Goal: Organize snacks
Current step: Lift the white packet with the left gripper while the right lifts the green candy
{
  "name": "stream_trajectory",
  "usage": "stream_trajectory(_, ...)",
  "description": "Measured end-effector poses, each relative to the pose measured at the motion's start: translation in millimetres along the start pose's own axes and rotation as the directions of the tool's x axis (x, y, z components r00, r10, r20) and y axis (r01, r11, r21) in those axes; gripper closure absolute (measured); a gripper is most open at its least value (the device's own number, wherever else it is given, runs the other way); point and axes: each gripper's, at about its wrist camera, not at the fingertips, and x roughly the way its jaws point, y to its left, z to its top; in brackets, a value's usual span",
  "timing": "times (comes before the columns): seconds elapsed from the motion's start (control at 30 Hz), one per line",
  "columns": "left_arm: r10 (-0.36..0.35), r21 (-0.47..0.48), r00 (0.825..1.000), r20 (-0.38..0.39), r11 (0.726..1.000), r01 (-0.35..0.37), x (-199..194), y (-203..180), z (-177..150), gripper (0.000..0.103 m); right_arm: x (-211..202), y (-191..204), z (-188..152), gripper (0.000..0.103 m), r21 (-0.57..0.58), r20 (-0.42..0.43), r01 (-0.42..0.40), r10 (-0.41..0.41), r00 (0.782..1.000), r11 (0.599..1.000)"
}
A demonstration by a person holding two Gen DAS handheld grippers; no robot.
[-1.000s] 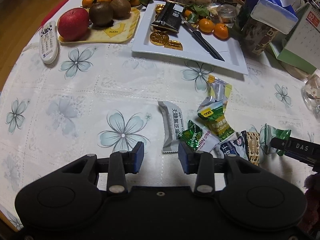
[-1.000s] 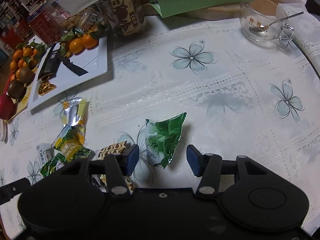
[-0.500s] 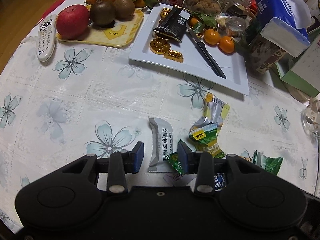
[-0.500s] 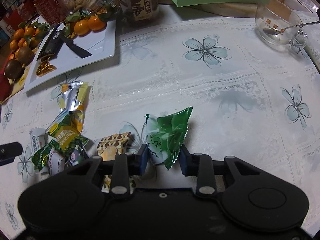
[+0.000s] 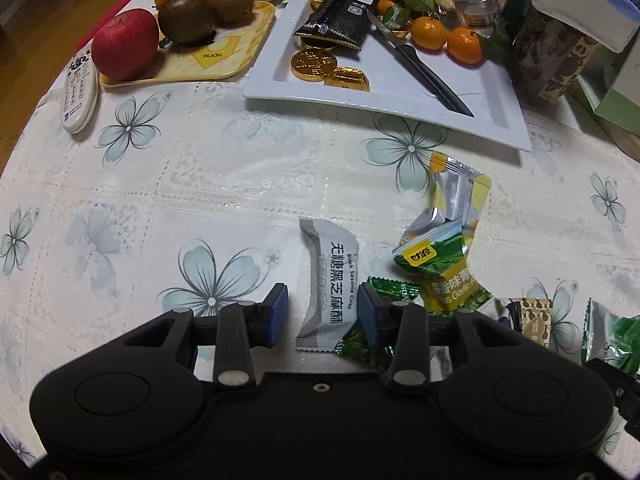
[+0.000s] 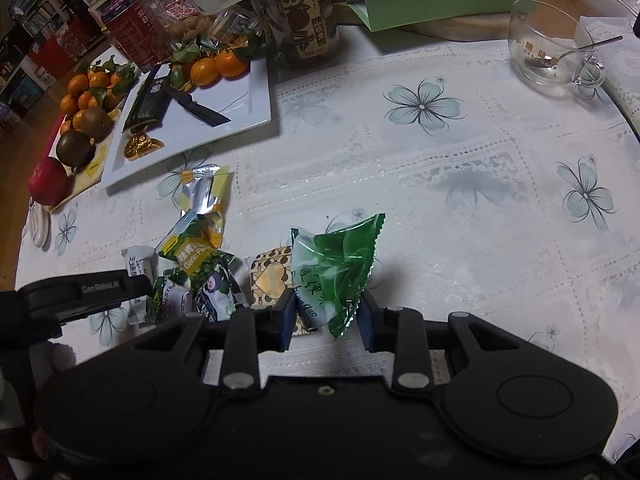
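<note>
A: Counting loose snack packets: one grey sesame crisp packet [image 5: 329,288], one yellow-green garlic packet [image 5: 444,268], one silver-yellow wrapper [image 5: 456,196], one green bag [image 6: 340,268].

B: Noting on the white tray [image 5: 496,120]: one knife [image 5: 420,68], one black bar [image 5: 340,16], two mandarins [image 5: 446,38]. Also showing one apple [image 5: 124,44].

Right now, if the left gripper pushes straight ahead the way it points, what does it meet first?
The left gripper meets the white black-sesame crisp packet first; the packet already lies between its open fingers. Beyond it the tablecloth looks bare up to the white plate, though depth is hard to judge.
</note>
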Motion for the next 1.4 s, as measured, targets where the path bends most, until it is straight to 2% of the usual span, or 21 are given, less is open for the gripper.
stream_trajectory(0.2, 0.04, 0.038, 0.999, 0.02, 0.998, -0.04, 4.4, -12.1, 1.8, 0.055, -4.2, 2.7, -1.6, 0.069, -0.008, -0.004, -0.018, 0.018, 1.0, 1.0)
stream_trajectory(0.37, 0.037, 0.042, 0.999, -0.029, 0.998, -0.036, 15.6, -13.4, 0.6, 0.055, -4.7, 9.3, -3.5, 0.069, -0.027, 0.001, -0.02, 0.02, 1.0, 0.999)
stream_trajectory(0.47, 0.046, 0.048, 0.999, -0.023, 0.998, -0.045, 15.5, -14.7, -1.0, 0.055, -5.1, 12.3, -4.4, 0.069, -0.039, 0.003, -0.021, 0.021, 1.0, 0.999)
stream_trajectory(0.53, 0.04, 0.042, 0.999, -0.031, 0.998, -0.038, 16.1, -13.3, -2.4, 0.055, -5.1, 12.3, -4.9, 0.069, -0.044, 0.002, -0.023, 0.023, 1.0, 0.999)
stream_trajectory(0.63, 0.014, 0.008, 0.998, -0.057, 1.0, -0.014, 16.2, -7.6, -1.0, 0.067, -4.5, 10.2, -5.0, 0.069, -0.046, 0.001, -0.016, 0.016, 1.0, 0.999)
stream_trajectory(0.77, -0.053, -0.07, 0.993, -0.108, 0.996, 0.046, 12.9, 6.2, 0.9, 0.069, -4.0, 6.5, -3.5, 0.069, -0.04, 0.0, -0.012, 0.012, 1.0, 0.999)
stream_trajectory(0.83, -0.073, -0.093, 0.99, -0.122, 0.994, 0.062, 8.3, 12.9, 0.5, 0.076, -3.9, 4.4, -3.4, 0.069, -0.038, -0.001, -0.007, 0.007, 1.0, 0.999)
stream_trajectory(1.17, -0.111, -0.113, 0.987, -0.115, 0.989, 0.098, -19.9, 32.4, -7.1, 0.076, 1.6, -3.7, -3.8, 0.069, -0.006, -0.033, -0.007, 0.007, 0.999, 1.0)
stream_trajectory(1.3, -0.093, -0.09, 0.983, -0.156, 0.993, 0.08, -19.8, 32.1, -14.6, 0.076, 2.3, -1.7, -5.8, 0.069, -0.02, -0.038, -0.005, 0.004, 0.999, 1.0)
stream_trajectory(1.4, -0.1, -0.074, 0.974, -0.205, 0.994, 0.086, -16.7, 34.3, -24.1, 0.076, 6.2, -2.7, -9.6, 0.069, -0.027, -0.066, -0.008, 0.006, 0.998, 1.0)
